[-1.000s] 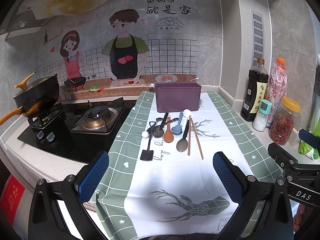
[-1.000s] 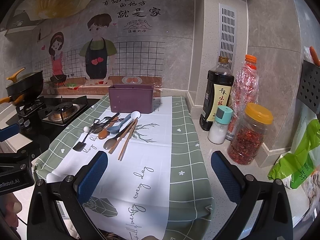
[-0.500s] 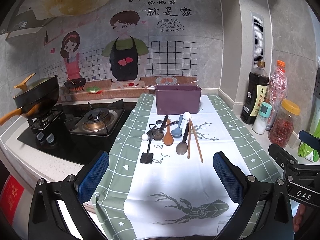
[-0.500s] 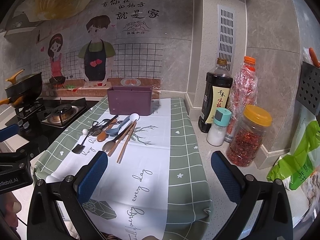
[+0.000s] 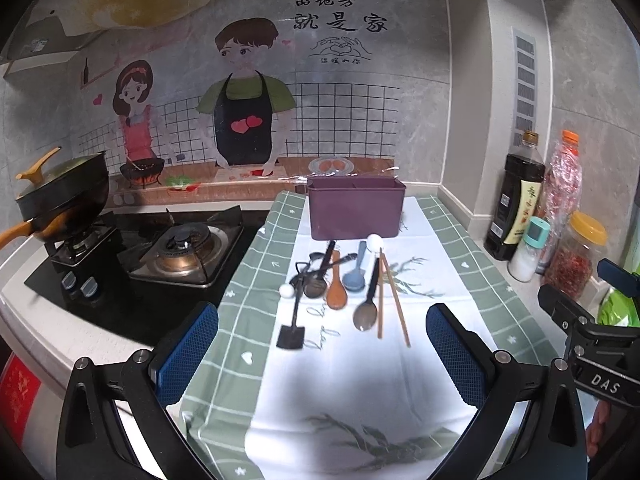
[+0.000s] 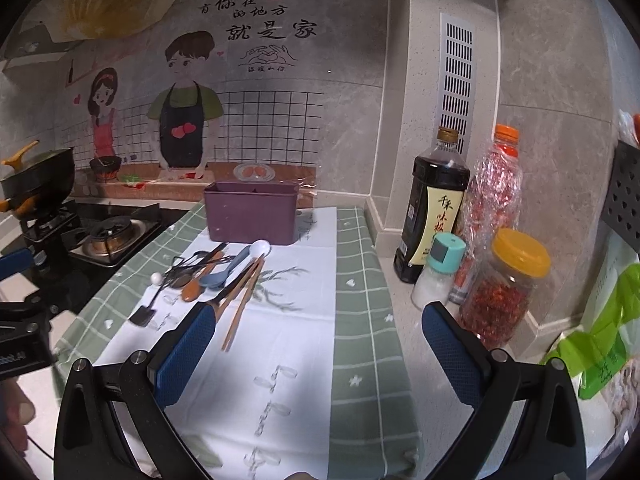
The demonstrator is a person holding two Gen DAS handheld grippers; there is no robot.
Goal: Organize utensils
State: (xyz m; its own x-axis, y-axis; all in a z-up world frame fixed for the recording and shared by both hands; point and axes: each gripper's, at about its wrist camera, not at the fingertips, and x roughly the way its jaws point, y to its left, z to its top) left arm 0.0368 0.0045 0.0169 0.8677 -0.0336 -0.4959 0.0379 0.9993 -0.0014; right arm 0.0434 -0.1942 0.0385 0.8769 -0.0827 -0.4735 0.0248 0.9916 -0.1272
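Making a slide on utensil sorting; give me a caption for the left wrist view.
Open left gripper faces spoons, chopsticks and spatula lying before a purple organizer.

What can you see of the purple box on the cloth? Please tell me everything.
The purple box is a rectangular, open-topped bin, seemingly matte plastic, with a slightly flared rim. A thin divider shows inside; its contents are hidden. It stands upright at the far end of the tablecloth, near the wall, just behind the loose utensils. The white-ended utensil lies close to its base; contact is unclear.
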